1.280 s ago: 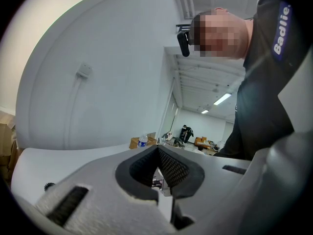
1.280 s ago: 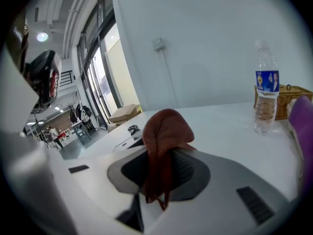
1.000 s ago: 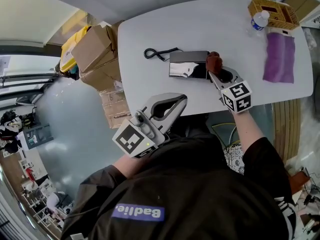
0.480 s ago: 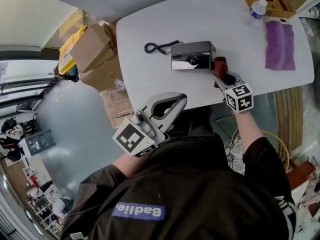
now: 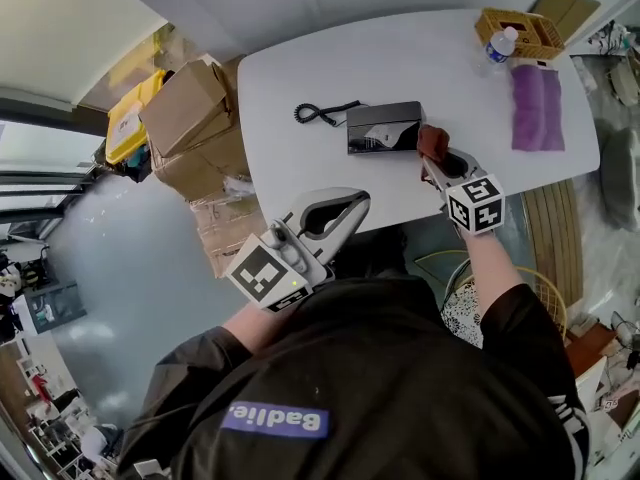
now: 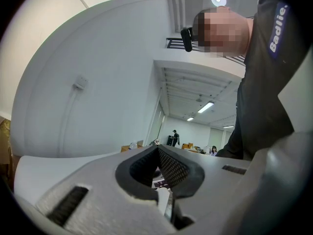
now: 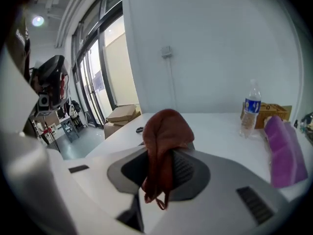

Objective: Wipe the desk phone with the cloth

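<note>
Right gripper (image 5: 437, 160) reaches over the near edge of the white table (image 5: 400, 58). Its tongs pinch a reddish-brown cloth (image 5: 432, 140), bunched into a lump. The lump touches the right end of the black desk phone (image 5: 380, 128). How much of the cloth actually contacts the phone is hard to judge from above.

In the right gripper view the cloth (image 7: 166, 131) hangs folded between the pads and blocks almost all of the phone. Only a dark sliver shows at its left, too small to identify.

The coiled cord (image 5: 322, 112) lies on the table left of the phone. The glossy phone top reflects light, so keys and handset cannot be made out.

Left gripper (image 5: 355, 206) is held off the table, close to the person's dark top. Its tongs are pressed together at the tips with nothing between them (image 6: 158, 153). Its own view points up at wall and ceiling, so no table is visible there.

At the far right end of the table: purple cloth (image 5: 538, 108), water bottle (image 5: 497, 43), wicker basket (image 5: 520, 30). Cardboard boxes (image 5: 190, 108) are stacked beyond the table's left end.
</note>
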